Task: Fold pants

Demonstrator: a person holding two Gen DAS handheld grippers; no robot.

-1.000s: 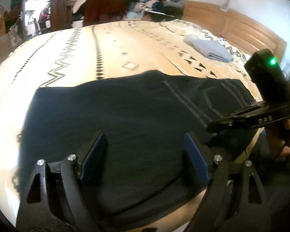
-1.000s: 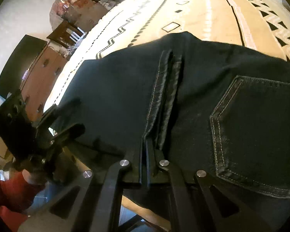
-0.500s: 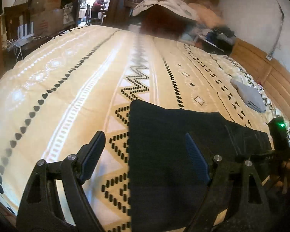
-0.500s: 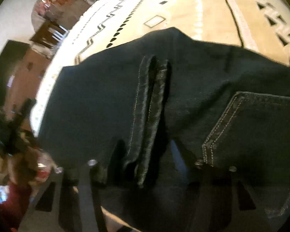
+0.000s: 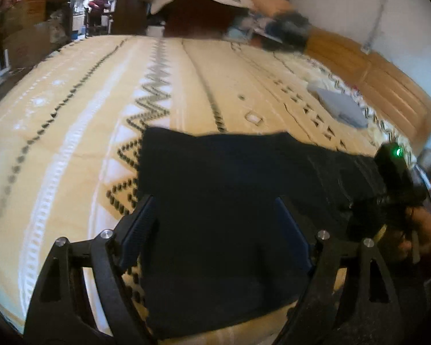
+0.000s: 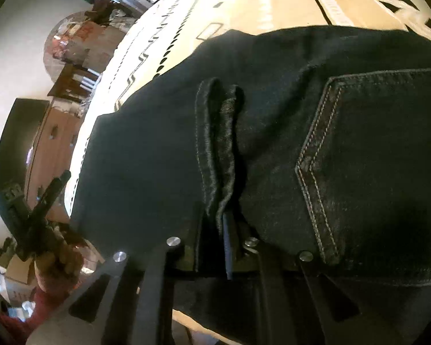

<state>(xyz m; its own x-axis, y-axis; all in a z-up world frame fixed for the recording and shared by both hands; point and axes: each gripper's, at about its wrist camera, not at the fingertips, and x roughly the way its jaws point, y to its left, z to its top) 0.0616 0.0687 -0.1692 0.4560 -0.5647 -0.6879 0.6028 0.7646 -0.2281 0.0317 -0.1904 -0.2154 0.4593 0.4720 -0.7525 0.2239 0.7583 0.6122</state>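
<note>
Left wrist view first: the left gripper (image 5: 215, 224) hangs wide open with nothing between its blue pads (image 5: 138, 230), and the dark pants (image 5: 230, 201) lie spread flat directly ahead of and beneath it on the patterned bedspread (image 5: 71, 143). Off to its right sits the right gripper (image 5: 388, 201), green light glowing, a hand behind it. Further ahead and to the right, a folded grey garment (image 5: 339, 105) rests near the wooden headboard (image 5: 388, 86). Over to the right wrist view: the right gripper (image 6: 227, 230) has just been closing, jaws nearly together, with a raised fold of the pants' seam (image 6: 224, 149) pinched between them. A back pocket (image 6: 373, 158) lies flat just right of that fold. Far to its left, the left gripper (image 6: 34, 215) is up, a hand (image 6: 57, 264) and red sleeve (image 6: 40, 302) below it.
</note>
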